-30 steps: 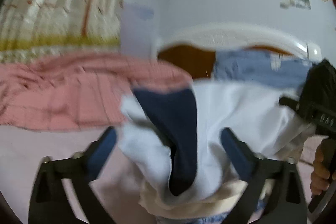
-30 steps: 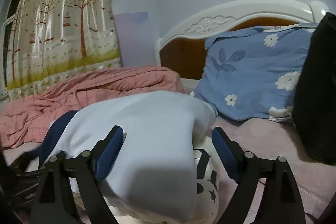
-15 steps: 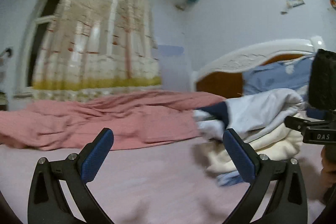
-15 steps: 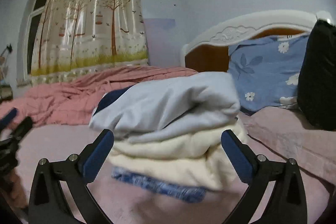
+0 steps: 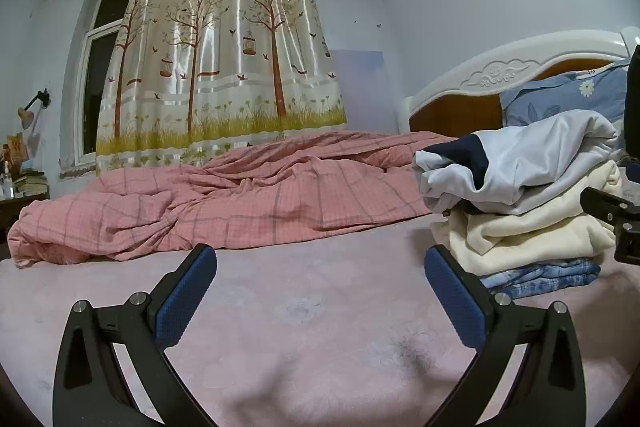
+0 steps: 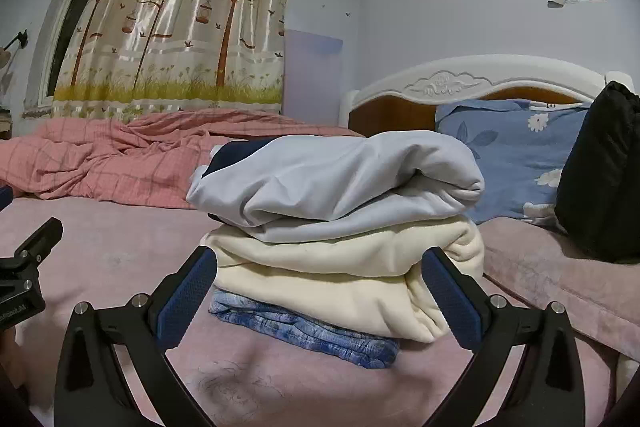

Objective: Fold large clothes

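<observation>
Both tongs hang spread and empty over the bed (image 6: 120, 251): right tongs (image 6: 319, 291) right in front of the stack (image 6: 344, 247), left tongs (image 5: 320, 291) off to its side. Stack looks done: grey top (image 6: 340, 179) on cream top (image 6: 352, 279) on jeans (image 6: 304, 335). Behind, only the pink quilt (image 5: 224, 203) is rumpled; no unfolded clothes visible, so probably near the end.

Pink quilt (image 5: 240, 203), tree-print curtain (image 5: 224, 59), blue floral pillow (image 6: 516, 155).
</observation>
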`<act>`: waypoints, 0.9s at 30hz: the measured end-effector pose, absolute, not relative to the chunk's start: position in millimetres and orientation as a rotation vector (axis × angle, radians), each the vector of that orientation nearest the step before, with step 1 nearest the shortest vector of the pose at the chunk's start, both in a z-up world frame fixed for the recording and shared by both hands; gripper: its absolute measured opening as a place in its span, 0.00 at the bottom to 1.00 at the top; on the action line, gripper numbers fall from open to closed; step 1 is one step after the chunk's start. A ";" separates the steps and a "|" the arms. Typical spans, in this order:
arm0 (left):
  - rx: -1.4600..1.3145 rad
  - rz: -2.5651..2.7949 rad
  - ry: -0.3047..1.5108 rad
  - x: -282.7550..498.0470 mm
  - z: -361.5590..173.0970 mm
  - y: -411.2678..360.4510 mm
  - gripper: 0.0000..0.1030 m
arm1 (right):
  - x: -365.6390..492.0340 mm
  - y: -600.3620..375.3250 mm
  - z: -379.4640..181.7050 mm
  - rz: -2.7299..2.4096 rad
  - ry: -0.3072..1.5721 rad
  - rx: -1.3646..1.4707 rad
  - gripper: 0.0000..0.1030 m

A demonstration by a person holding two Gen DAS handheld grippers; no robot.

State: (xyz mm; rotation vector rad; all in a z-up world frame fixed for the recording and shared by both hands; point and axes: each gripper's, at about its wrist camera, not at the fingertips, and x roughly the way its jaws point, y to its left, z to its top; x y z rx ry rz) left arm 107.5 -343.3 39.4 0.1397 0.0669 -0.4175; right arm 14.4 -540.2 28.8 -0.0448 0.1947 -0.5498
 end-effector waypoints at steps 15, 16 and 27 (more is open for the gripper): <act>0.186 -0.400 0.062 103.3 36.1 -350.5 1.00 | 19.6 -545.5 26.5 -0.555 0.215 -0.022 1.00; 0.189 -0.399 0.061 103.0 36.0 -350.7 1.00 | 20.1 -546.2 26.6 -0.551 0.219 -0.017 1.00; 0.192 -0.399 0.072 103.8 34.9 -351.7 1.00 | 23.3 -546.7 24.1 -0.534 0.228 -0.013 1.00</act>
